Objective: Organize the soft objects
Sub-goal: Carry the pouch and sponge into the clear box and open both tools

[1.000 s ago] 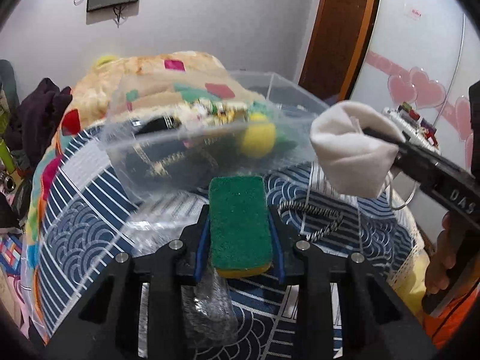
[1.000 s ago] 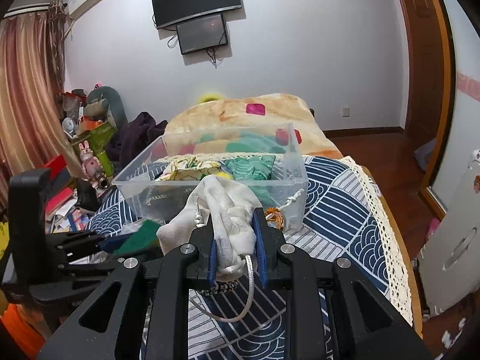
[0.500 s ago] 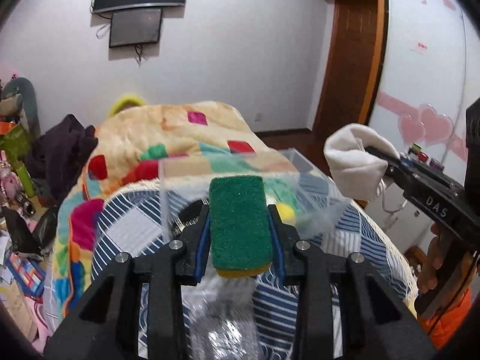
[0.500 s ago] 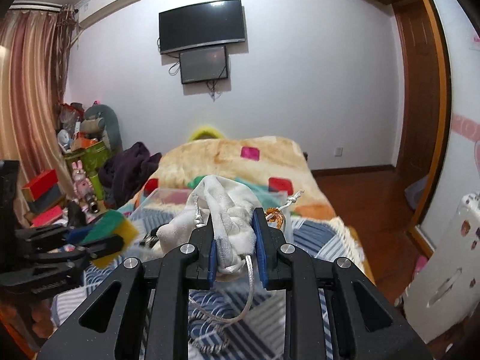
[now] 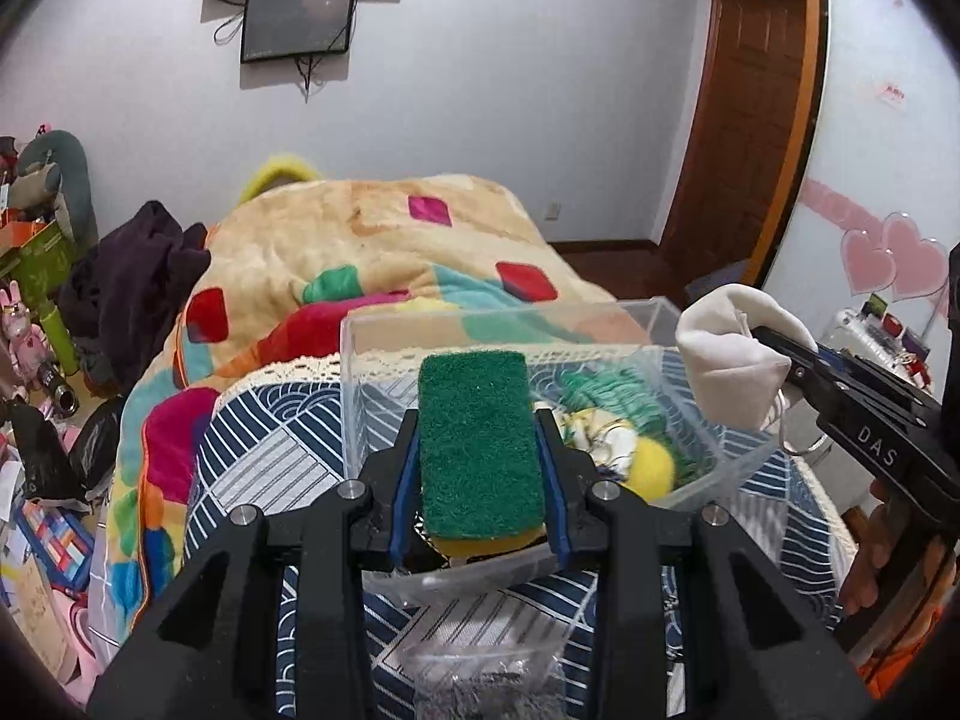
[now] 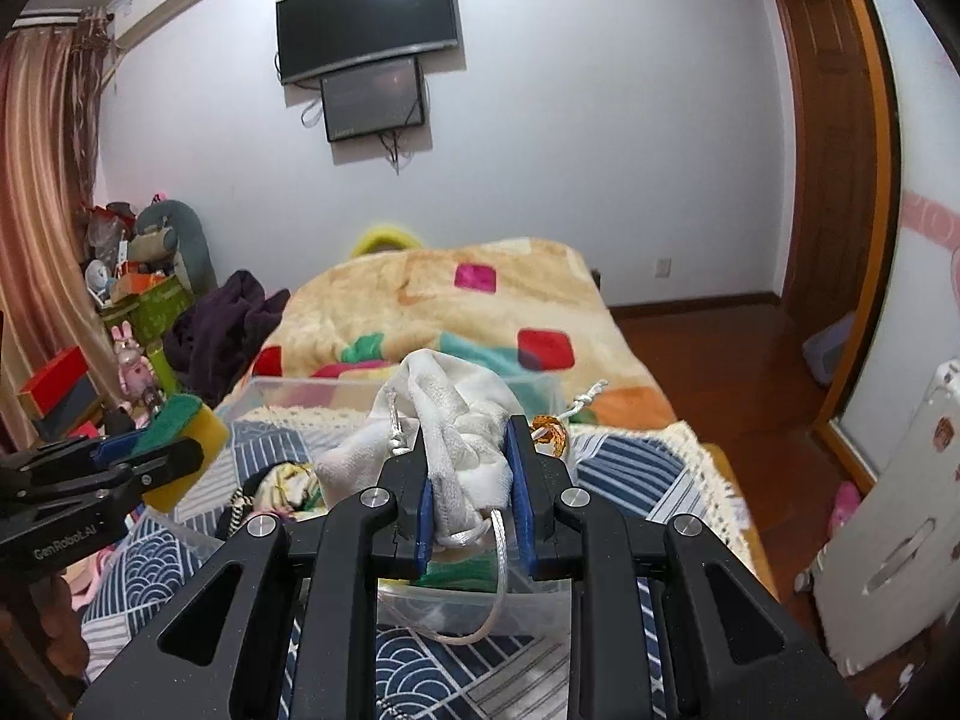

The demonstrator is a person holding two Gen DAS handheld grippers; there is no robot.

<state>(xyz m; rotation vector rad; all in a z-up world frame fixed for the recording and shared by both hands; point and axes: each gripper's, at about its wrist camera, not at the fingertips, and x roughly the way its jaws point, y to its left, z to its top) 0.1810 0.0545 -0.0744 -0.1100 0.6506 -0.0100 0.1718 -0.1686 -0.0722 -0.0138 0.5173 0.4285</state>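
My left gripper (image 5: 477, 420) is shut on a green-and-yellow sponge (image 5: 477, 444) and holds it over the near edge of a clear plastic bin (image 5: 708, 480). The bin holds a yellow ball (image 5: 648, 471) and green and patterned cloths. My right gripper (image 6: 471, 462) is shut on a white drawstring pouch (image 6: 456, 414), held above the bin (image 6: 288, 387); the pouch also shows in the left wrist view (image 5: 726, 366). The sponge shows at the left of the right wrist view (image 6: 180, 420).
The bin sits on a blue-and-white patterned cover (image 5: 270, 444) on a bed with a colourful blanket (image 5: 372, 252). A clear bag (image 5: 480, 660) lies in front of the bin. Clutter stands on the left (image 6: 138, 312). A white cabinet (image 6: 900, 510) is on the right.
Both grippers have risen and moved forward over the bin, each still holding its object. The views tilted up towards the wall, then settled a little lower over the bin.
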